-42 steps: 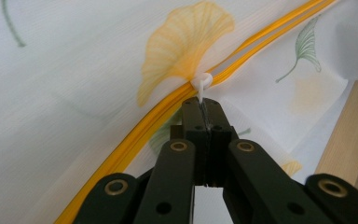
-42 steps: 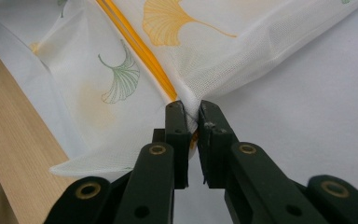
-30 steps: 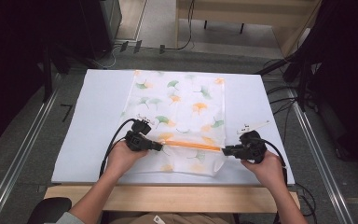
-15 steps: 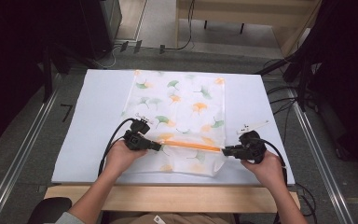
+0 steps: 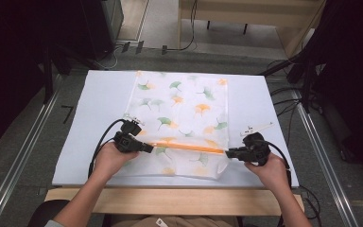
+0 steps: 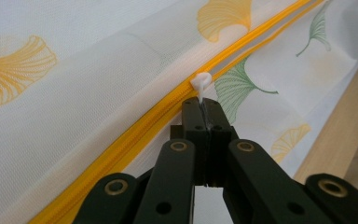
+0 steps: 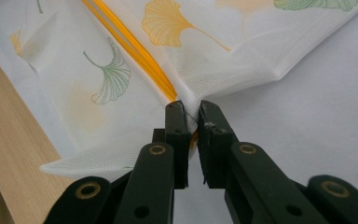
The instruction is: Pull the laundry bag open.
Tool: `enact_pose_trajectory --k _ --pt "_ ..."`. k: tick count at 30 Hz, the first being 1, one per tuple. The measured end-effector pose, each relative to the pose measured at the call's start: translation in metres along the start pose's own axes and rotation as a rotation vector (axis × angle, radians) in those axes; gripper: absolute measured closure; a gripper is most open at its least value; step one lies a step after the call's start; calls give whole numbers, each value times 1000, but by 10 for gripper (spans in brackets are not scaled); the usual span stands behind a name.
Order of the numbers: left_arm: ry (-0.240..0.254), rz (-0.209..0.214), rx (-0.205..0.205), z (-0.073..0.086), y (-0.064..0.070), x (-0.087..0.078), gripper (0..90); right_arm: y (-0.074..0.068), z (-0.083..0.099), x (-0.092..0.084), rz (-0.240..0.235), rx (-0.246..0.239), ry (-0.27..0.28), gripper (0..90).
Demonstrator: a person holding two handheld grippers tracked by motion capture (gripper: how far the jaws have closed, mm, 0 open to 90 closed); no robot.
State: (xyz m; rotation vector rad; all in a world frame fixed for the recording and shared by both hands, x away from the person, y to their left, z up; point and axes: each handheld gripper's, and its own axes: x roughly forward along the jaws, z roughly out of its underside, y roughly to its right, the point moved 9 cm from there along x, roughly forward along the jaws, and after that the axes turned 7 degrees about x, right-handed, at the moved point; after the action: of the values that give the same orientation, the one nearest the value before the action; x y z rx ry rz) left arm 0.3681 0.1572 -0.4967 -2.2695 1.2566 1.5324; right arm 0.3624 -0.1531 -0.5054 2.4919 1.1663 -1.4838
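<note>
A white mesh bag [image 5: 182, 111] printed with orange and green ginkgo leaves lies flat on the white mat [image 5: 99, 94]. An orange zipper [image 5: 189, 146] crosses its near part. My left gripper [image 5: 147, 148] is at the zipper's left end, shut on the white zipper pull [image 6: 200, 84]. The zipper [image 6: 121, 144] runs off to both sides of it, its two tracks apart beyond the pull. My right gripper [image 5: 228, 152] is shut on the bag's right edge [image 7: 189, 109], where the zipper [image 7: 135, 51] ends. The fabric bunches between its jaws.
The mat lies on a wooden table whose front edge [image 5: 170, 194] runs just behind my hands. A small white tag [image 5: 256, 127] lies on the mat beside the right gripper. Cables trail from both grippers. Metal rails [image 5: 23, 151] flank the table.
</note>
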Motion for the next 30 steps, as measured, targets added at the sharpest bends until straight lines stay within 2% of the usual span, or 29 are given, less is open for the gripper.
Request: enact_pose_trajectory --k 6,30 --pt "26 5 -2 -4 0 -2 900 0 -1 2 8 -3 -1 849" --pt "21 16 -11 -3 -2 4 900 2 0 1 13 3 4 848"
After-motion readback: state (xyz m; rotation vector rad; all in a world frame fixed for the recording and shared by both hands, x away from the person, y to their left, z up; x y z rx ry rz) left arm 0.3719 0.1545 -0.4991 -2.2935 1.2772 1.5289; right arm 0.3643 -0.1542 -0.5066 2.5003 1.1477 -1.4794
